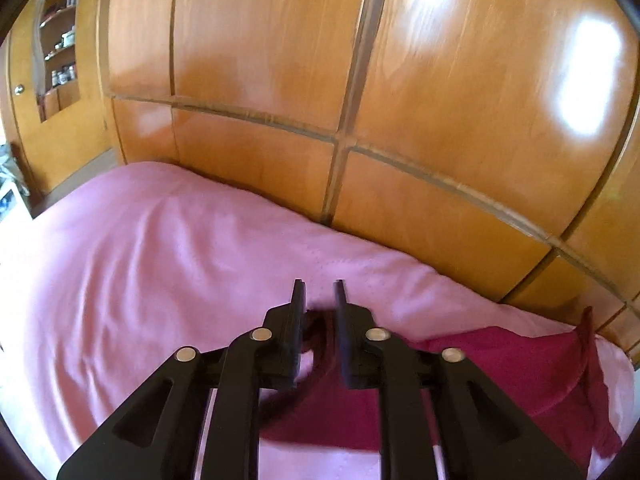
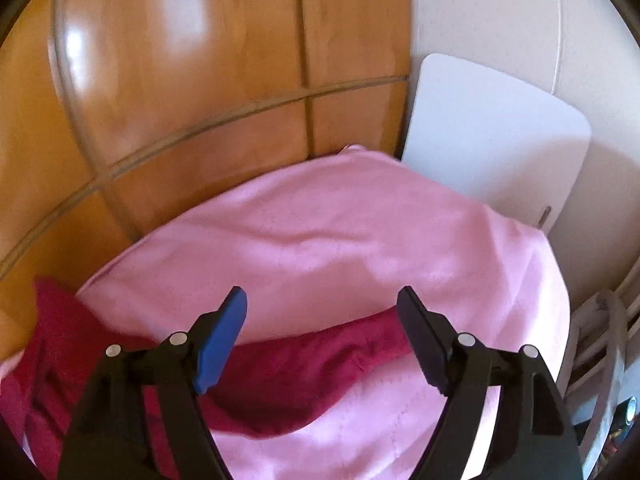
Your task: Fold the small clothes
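Note:
A dark red garment (image 1: 500, 384) lies on the pink bed cover (image 1: 160, 260). My left gripper (image 1: 320, 292) is shut on a bunched edge of the garment, which shows between the jaws lower down, and holds it raised above the bed. In the right wrist view the garment (image 2: 300, 376) stretches from the left edge across to under the right finger. My right gripper (image 2: 322, 300) is open and empty, its fingers wide apart just above the garment, over the pink cover (image 2: 340, 240).
Glossy wooden wardrobe doors (image 1: 360, 80) run along the far side of the bed. A white board (image 2: 492, 140) leans against the wall at the bed's end. A white rack (image 2: 600, 344) stands at the right. Shelves with jars (image 1: 60, 48) are at the far left.

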